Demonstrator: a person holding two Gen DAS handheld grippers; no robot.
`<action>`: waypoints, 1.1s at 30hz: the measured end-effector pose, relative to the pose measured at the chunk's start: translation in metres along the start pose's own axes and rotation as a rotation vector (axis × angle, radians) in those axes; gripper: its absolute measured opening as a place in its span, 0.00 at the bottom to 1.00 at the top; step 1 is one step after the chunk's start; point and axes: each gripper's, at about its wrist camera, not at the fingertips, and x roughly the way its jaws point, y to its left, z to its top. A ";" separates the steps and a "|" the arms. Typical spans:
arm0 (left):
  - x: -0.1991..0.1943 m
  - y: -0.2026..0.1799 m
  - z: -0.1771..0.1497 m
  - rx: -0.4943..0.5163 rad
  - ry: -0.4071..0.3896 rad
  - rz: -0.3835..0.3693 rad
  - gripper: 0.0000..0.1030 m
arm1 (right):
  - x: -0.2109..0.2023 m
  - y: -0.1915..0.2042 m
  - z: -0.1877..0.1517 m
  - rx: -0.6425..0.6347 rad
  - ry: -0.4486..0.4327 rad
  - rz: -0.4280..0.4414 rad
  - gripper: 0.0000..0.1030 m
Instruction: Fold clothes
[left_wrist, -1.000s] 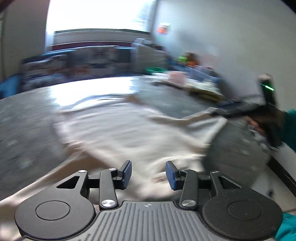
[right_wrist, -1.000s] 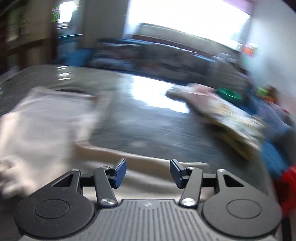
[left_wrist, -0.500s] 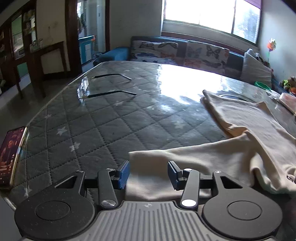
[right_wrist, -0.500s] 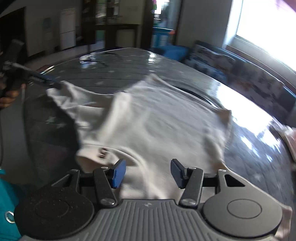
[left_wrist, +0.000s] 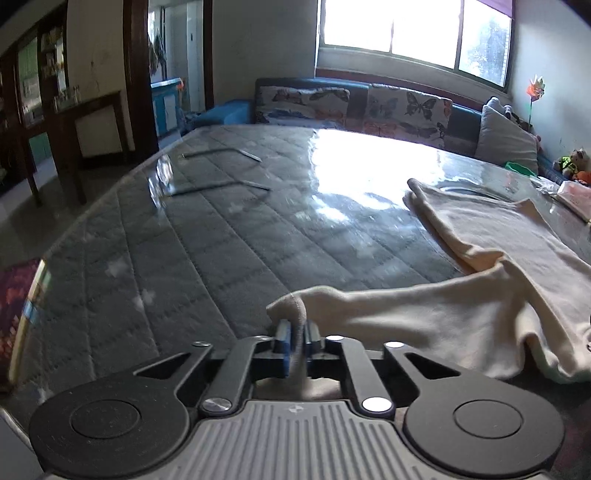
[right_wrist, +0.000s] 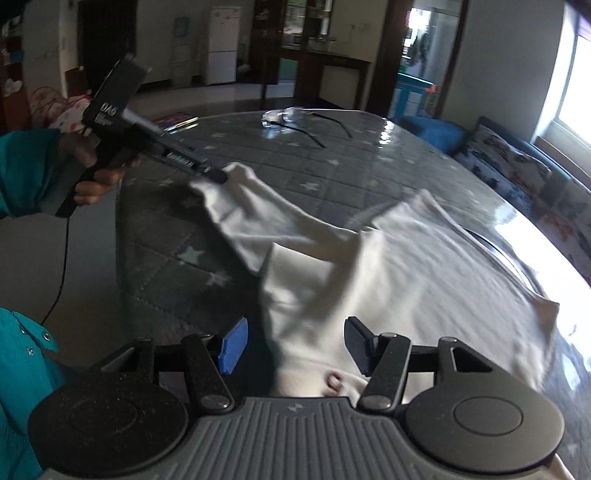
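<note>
A cream long-sleeved shirt (left_wrist: 491, 266) lies spread on a grey quilted table (left_wrist: 221, 236). My left gripper (left_wrist: 297, 343) is shut on the cuff of one sleeve (left_wrist: 369, 306), lifted just off the surface. In the right wrist view that gripper (right_wrist: 218, 176) holds the sleeve (right_wrist: 258, 218) stretched out to the left of the shirt body (right_wrist: 424, 266). My right gripper (right_wrist: 293, 345) is open, its fingers on either side of the shirt's collar area (right_wrist: 332, 380) at the near edge.
A phone (left_wrist: 18, 314) lies at the table's left edge. A sofa with cushions (left_wrist: 369, 103) stands behind the table under a window. Glasses (right_wrist: 291, 118) lie at the far end. Pink items (left_wrist: 576, 192) sit at the right edge.
My left gripper has closed on the sleeve cuff and raised it. My right gripper has stayed open over the collar area, and the sleeve is now pulled out to the left.
</note>
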 end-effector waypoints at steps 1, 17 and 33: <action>-0.001 0.001 0.004 0.015 -0.018 0.025 0.05 | 0.003 0.003 0.002 -0.006 0.002 0.005 0.57; 0.027 0.020 0.022 0.098 0.005 0.179 0.06 | 0.014 0.010 -0.009 0.053 0.018 0.046 0.57; 0.000 -0.025 0.041 0.134 -0.049 0.015 0.13 | -0.029 -0.025 -0.028 0.225 -0.043 0.009 0.58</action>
